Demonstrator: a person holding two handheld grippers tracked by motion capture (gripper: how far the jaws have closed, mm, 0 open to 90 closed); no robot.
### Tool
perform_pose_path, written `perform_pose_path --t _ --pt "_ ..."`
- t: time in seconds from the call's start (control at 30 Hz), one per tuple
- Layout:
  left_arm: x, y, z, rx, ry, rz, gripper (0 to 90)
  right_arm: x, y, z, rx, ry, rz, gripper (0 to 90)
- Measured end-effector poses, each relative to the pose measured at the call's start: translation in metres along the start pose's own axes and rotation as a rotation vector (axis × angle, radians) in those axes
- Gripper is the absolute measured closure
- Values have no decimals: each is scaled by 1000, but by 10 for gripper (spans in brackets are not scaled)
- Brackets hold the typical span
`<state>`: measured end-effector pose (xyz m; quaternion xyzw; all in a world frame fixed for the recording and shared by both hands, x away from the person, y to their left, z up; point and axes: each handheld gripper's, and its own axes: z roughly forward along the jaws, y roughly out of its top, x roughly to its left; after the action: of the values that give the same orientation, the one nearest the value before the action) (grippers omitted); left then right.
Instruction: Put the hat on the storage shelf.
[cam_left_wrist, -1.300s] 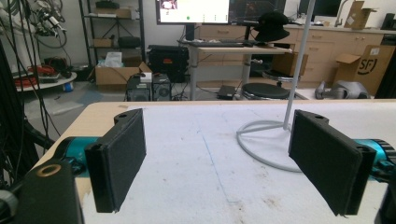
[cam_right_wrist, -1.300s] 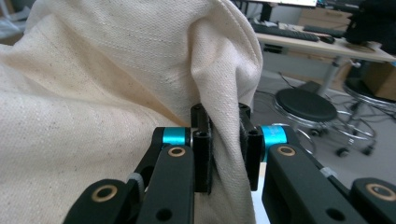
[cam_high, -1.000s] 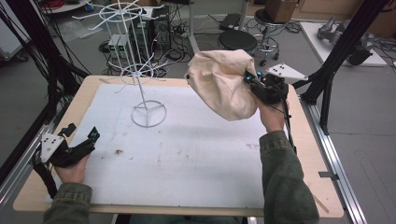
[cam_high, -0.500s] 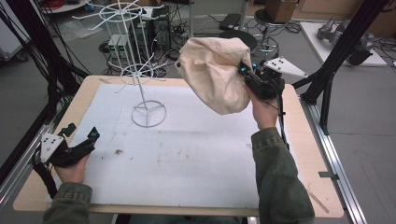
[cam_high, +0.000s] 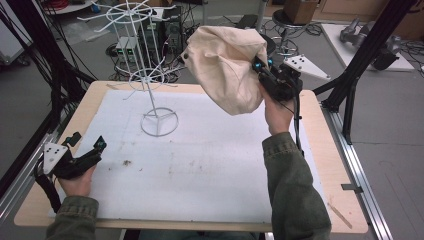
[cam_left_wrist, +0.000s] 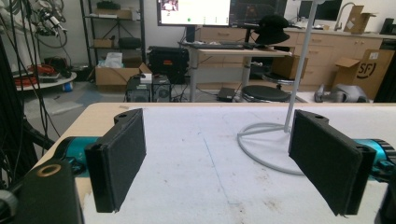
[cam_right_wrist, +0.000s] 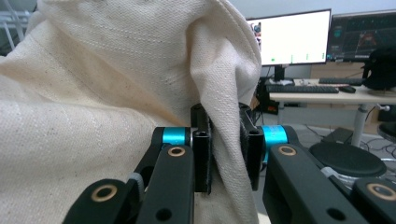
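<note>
Right gripper (cam_high: 261, 70) clenched on a fold of the cream canvas hat (cam_high: 227, 72); in the right gripper view the cloth (cam_right_wrist: 116, 93) is pinched between both pads (cam_right_wrist: 203, 154). Hat is held in the air, off the worktop (cam_high: 210, 165), to the right of the white wire display stand (cam_high: 150, 85) and about level with its lower ring of hooks, not touching it. Left gripper (cam_high: 87, 150) is released, jaws spread wide with nothing between them, resting low at the worktop's near-left corner, well apart from the stand. In the left gripper view the stand's ring base (cam_left_wrist: 266, 144) sits ahead of the right pad (cam_left_wrist: 327, 163).
</note>
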<state>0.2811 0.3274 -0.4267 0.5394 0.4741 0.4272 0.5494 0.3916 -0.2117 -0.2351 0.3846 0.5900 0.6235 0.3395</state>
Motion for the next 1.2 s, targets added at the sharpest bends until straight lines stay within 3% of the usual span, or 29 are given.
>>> perform_pose_path --t 0.3,1.2 --pt "-1 0 0 2 -5 1 192 11 12 3 -73 14 51 801" --pt "1 0 0 -8 -1 1 194 39 37 14 -192 68 83 800"
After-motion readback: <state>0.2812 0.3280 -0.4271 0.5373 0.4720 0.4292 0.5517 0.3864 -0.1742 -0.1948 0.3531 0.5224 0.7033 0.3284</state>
